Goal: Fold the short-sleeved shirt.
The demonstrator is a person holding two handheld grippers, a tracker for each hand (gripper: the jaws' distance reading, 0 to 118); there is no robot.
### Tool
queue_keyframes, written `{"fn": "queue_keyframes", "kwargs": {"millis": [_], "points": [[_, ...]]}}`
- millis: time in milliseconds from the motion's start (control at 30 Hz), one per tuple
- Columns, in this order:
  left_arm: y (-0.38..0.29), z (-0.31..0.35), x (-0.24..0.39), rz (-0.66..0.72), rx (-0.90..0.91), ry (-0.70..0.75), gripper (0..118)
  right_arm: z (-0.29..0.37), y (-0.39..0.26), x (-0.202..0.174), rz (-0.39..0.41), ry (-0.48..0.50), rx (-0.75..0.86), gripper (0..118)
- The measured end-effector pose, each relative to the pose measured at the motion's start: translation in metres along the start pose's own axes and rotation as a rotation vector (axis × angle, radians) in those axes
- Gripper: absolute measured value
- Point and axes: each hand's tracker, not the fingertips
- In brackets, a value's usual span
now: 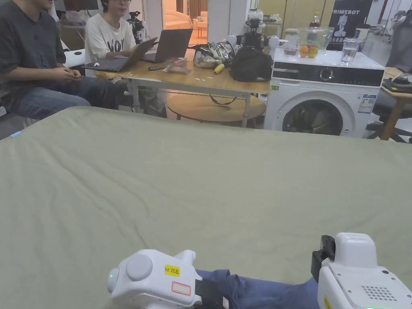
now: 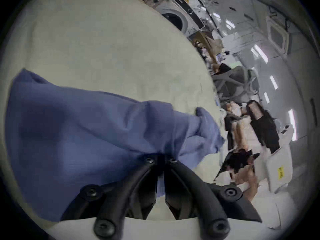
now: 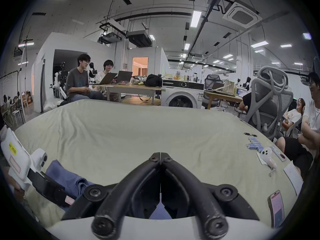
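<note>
A blue short-sleeved shirt (image 1: 261, 291) lies bunched at the near edge of the green-covered bed (image 1: 201, 181), between my two grippers. In the left gripper view the shirt (image 2: 69, 131) spreads out to the left, and my left gripper (image 2: 160, 159) is shut on a fold of it. My right gripper (image 3: 160, 157) points across the bed with its jaws pressed together and no cloth showing at the tips. Blue fabric (image 3: 158, 212) shows beneath its jaws. In the head view the two white bodies, left (image 1: 153, 279) and right (image 1: 362, 277), sit at either end of the shirt.
On the bed's right side lie a phone (image 3: 277, 209), a paper slip (image 3: 292, 176), a small white device (image 3: 267, 155), several blue batteries (image 3: 254, 144) and a pen (image 3: 250, 134). A grey chair (image 3: 270, 101) and seated people are to the right. Beyond the bed stand a washing machine (image 1: 322, 100) and a wooden table (image 1: 181, 76) with two people.
</note>
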Motion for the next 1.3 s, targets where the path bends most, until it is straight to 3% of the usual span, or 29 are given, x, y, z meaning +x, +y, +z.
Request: {"fn": "queue_keyframes", "kwargs": {"millis": [100, 167, 400, 600, 733, 1033, 1167, 1233, 1300], "points": [[-0.001, -0.014, -0.003, -0.036, -0.011, 0.048, 3, -0.001, 0.000, 0.001, -0.006, 0.000, -0.002, 0], [-0.002, -0.018, -0.011, 0.029, -0.004, 0.004, 2, -0.001, -0.001, 0.002, -0.005, -0.003, -0.002, 0], [0.003, 0.002, -0.015, 0.042, 0.002, -0.018, 3, 0.002, -0.004, 0.004, -0.009, -0.019, 0.014, 0], [0.013, 0.076, -0.020, -0.035, 0.130, -0.018, 56, 0.001, 0.000, 0.004, -0.040, -0.019, 0.042, 0], [0.015, 0.119, -0.041, -0.021, 0.181, 0.015, 70, -0.001, 0.002, -0.001, -0.046, -0.012, 0.041, 0], [0.008, 0.125, -0.118, 0.064, 0.124, 0.039, 70, -0.001, 0.003, -0.010, -0.041, 0.010, 0.031, 0], [0.000, 0.107, -0.141, 0.114, 0.190, -0.237, 70, 0.000, 0.002, -0.009, -0.050, 0.014, 0.024, 0], [-0.001, 0.090, -0.142, 0.113, 0.123, -0.280, 70, 0.000, 0.001, -0.009, -0.056, 0.014, 0.020, 0], [-0.003, 0.080, -0.123, 0.064, 0.124, -0.280, 53, 0.000, 0.001, -0.008, -0.062, 0.011, 0.016, 0]]}}
